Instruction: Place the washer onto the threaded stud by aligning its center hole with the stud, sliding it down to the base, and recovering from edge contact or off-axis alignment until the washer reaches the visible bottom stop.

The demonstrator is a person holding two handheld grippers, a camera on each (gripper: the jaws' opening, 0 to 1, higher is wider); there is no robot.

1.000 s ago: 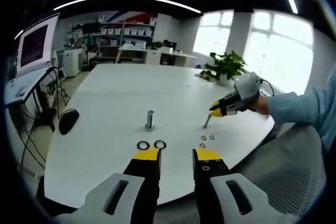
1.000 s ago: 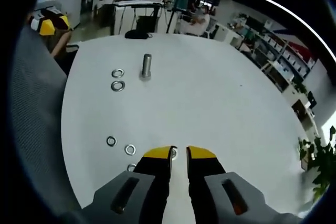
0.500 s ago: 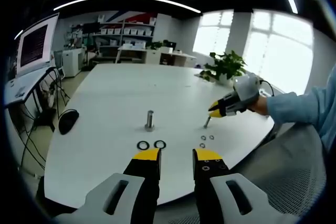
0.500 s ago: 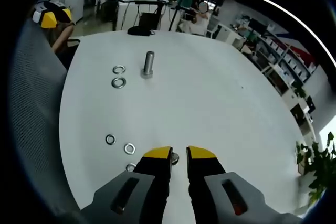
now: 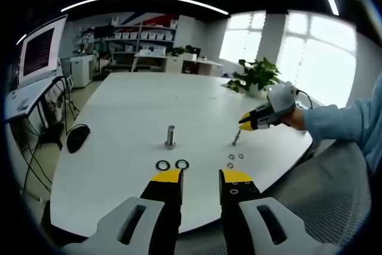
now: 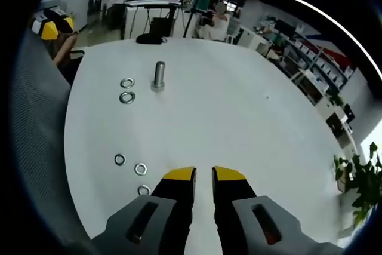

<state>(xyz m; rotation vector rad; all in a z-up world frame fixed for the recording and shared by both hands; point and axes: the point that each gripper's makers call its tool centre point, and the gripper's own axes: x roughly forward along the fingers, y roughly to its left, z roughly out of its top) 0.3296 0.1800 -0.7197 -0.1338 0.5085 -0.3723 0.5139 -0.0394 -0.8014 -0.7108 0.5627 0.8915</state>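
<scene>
Counting washers: five lie flat on the table; three small washers [image 6: 141,169] form a loose cluster and two large washers [image 6: 126,97] sit side by side.
Counting the rest: one stud [image 6: 159,76], one mouse [image 5: 77,137], one potted plant [image 5: 256,76].
Left gripper [image 5: 201,177]: jaws spread wide with nothing between them, hanging over the near rim of the table.
Right gripper [image 6: 203,175]: jaws drawn close with a narrow slit left; in the right gripper view nothing shows in the slit.
Grey sliver [image 5: 236,139]: in the left gripper view it hangs just under the right gripper's yellow tips, but it is too small to tell whether it is a washer or whether it is pinched.
Small washers vs tongs: just left of the right gripper's tips in its own view, apart from them.
Large washers vs tongs: just beyond the left gripper's tips, between them and the stud.
Stud: upright on its base, bare, near the middle of the table and well apart from the right gripper.
Table [image 5: 131,100]: white and round, with a wide bare top behind and beside the stud.
Edges: grey mesh seating sits against the near rim, the mouse lies near the left rim, and the plant stands at the far edge.
</scene>
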